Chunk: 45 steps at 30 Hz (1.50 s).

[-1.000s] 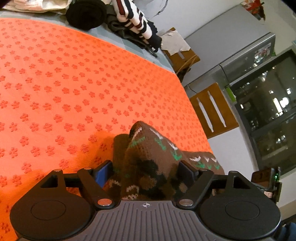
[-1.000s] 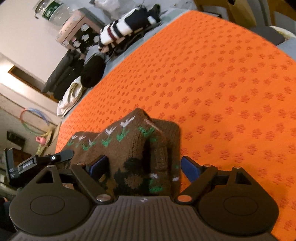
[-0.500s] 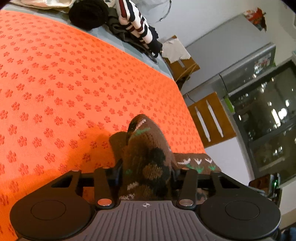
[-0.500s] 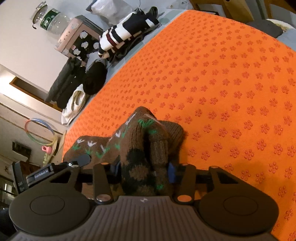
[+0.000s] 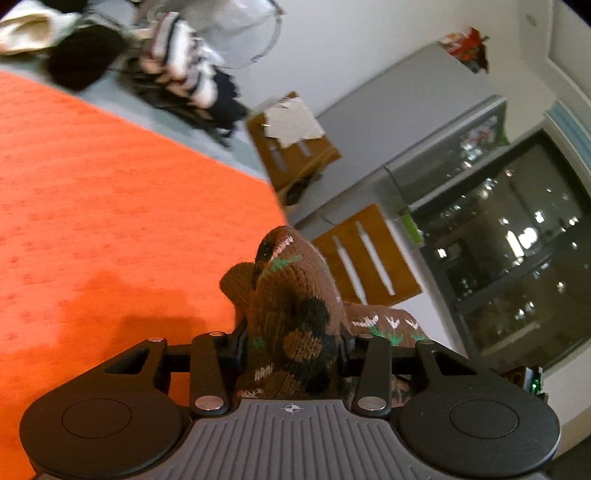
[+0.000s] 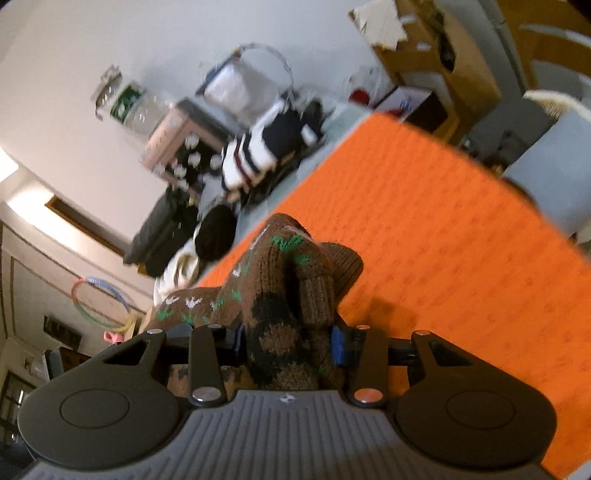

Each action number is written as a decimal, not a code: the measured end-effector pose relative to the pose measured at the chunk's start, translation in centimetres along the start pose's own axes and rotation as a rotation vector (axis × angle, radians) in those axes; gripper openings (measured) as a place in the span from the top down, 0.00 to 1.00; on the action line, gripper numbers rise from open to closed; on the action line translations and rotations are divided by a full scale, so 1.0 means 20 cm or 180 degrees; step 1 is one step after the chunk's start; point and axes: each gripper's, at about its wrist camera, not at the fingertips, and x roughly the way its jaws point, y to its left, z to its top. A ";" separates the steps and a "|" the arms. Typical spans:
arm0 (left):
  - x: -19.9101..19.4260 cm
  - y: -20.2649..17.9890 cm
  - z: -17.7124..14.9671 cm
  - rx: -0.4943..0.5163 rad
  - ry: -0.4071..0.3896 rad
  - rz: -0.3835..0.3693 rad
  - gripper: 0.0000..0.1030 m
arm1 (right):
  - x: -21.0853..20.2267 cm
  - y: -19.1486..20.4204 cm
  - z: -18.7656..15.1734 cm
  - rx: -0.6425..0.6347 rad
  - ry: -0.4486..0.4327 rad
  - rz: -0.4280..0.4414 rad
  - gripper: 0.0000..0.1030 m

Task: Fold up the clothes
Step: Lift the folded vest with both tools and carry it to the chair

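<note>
Lived-in home, prob. a bedroom/living rm. Landmark: orange cover (image 5: 110, 206) w/ small flower print. Past its far edge: heap of clothes, incl. striped top (image 6: 258, 155) & black hat (image 6: 215, 236). Beyond its right corner: wooden chair (image 5: 365, 254), grey fridge (image 5: 417, 147), dark night window (image 5: 517, 251).

Orange patterned cover (image 5: 110, 206) spread over grey-blue surface (image 5: 162, 122). Far edge: striped garment pile (image 6: 266, 155), black item (image 6: 215, 236), cream cloth (image 5: 26, 31) lying on grey-blue strip.
</note>
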 end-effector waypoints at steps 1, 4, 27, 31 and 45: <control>0.05 -0.05 0.00 0.0033 0.0002 -0.0028 0.56 | -0.05 -0.04 0.04 0.0006 -0.0044 -0.0007 0.54; 0.24 -0.20 -0.03 0.0139 0.0014 -0.0102 0.56 | -0.21 -0.19 0.15 0.0031 -0.0153 -0.0014 0.54; 1.86 -1.28 -0.41 0.0188 0.0188 -0.0240 0.56 | -1.12 -1.70 1.25 0.0251 -0.0352 0.0002 0.54; 2.14 -1.37 -0.30 0.0352 0.0363 -0.0332 0.56 | -1.06 -1.89 1.36 0.0489 -0.0606 -0.0018 0.53; 3.39 -1.19 0.35 0.1118 0.1395 -0.0611 0.56 | -0.48 -2.54 1.60 0.1564 -0.1694 -0.0072 0.53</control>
